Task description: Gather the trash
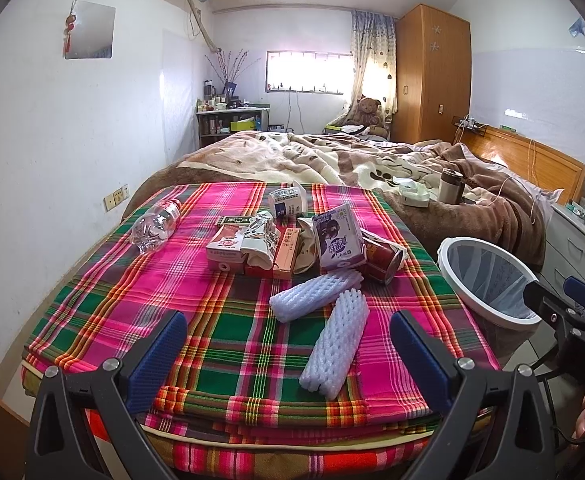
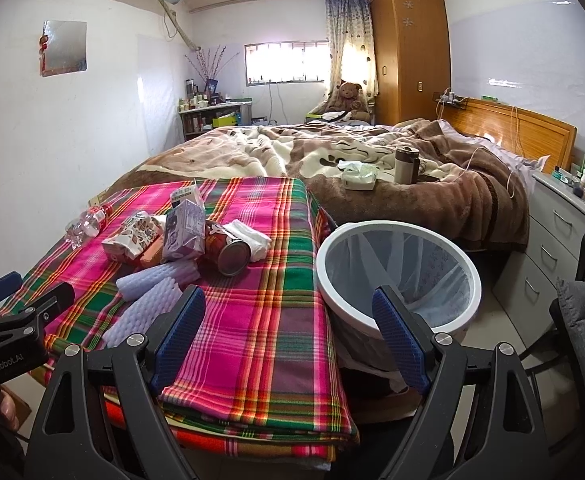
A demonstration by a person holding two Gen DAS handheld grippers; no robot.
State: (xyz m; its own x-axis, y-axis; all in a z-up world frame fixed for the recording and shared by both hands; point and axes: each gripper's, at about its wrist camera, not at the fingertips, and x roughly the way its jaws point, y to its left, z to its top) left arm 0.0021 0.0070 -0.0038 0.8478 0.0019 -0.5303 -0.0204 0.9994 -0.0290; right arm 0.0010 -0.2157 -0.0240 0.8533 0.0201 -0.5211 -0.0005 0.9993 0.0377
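My bed (image 1: 332, 152) fills the room ahead under a brown blanket, and a folded plaid cloth (image 1: 196, 320) covers its near end. The white trash bin (image 2: 396, 276) with its clear liner stands on the floor just beside the cloth's right edge; in the left wrist view my right gripper cuts off part of its rim.

On the cloth the trash lies in one loose heap. Nearest me are two pale foam fruit sleeves (image 1: 334, 344), touching and crossed. Behind them lie a purple drink carton (image 1: 338, 240), a red can (image 1: 386, 258) on its side, a pink-and-white carton (image 1: 226, 248), a flat red box (image 1: 288, 256) and crumpled white paper (image 2: 252, 240). A white cup (image 1: 288, 200) lies tipped at the back, and one clear plastic bottle (image 1: 156, 222) rests apart to the left. The pieces overlap, so I cannot count them all.

My left gripper (image 1: 288, 364) is spread wide and empty over the cloth's near edge. My right gripper (image 2: 288, 336) is likewise spread, holding nothing, straddling the cloth's edge and the bin.
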